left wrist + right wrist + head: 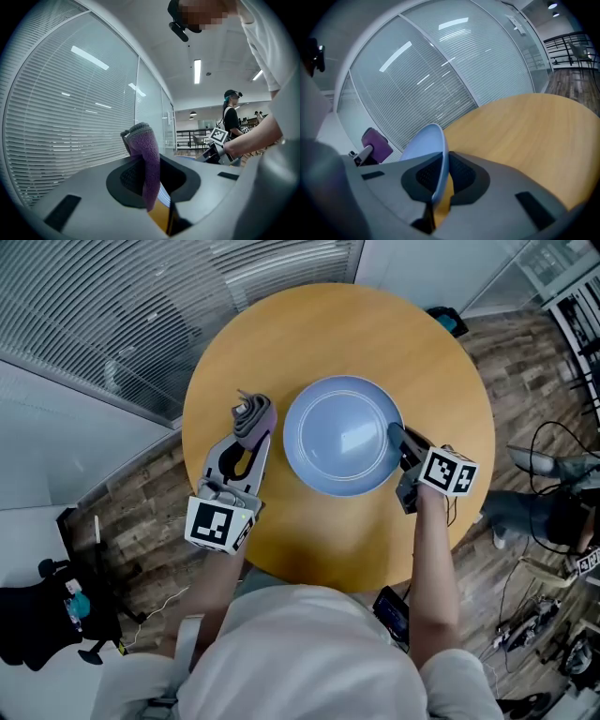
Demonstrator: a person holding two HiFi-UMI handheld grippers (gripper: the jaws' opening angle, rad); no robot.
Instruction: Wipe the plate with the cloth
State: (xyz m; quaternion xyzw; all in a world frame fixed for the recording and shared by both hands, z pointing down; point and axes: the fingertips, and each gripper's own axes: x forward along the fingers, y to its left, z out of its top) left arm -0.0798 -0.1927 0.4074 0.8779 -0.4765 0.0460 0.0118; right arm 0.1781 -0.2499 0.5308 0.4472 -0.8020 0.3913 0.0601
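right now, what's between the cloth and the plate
Only a thin strip of bare table separates the cloth from the plate, seen in the head view.

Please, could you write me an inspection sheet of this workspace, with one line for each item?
surface: round wooden table, bare wood around the plate.
job's things: round light-blue plate near the table's middle; purple terry cloth to its left, apart from it.
clutter: nothing seen.
grippers: left gripper shut on the cloth; right gripper shut on the plate's right rim.
cables: black cables on the floor at the right; thin white cable at the left.
surroundings: wood-plank floor, glass wall with blinds, a person standing far off.
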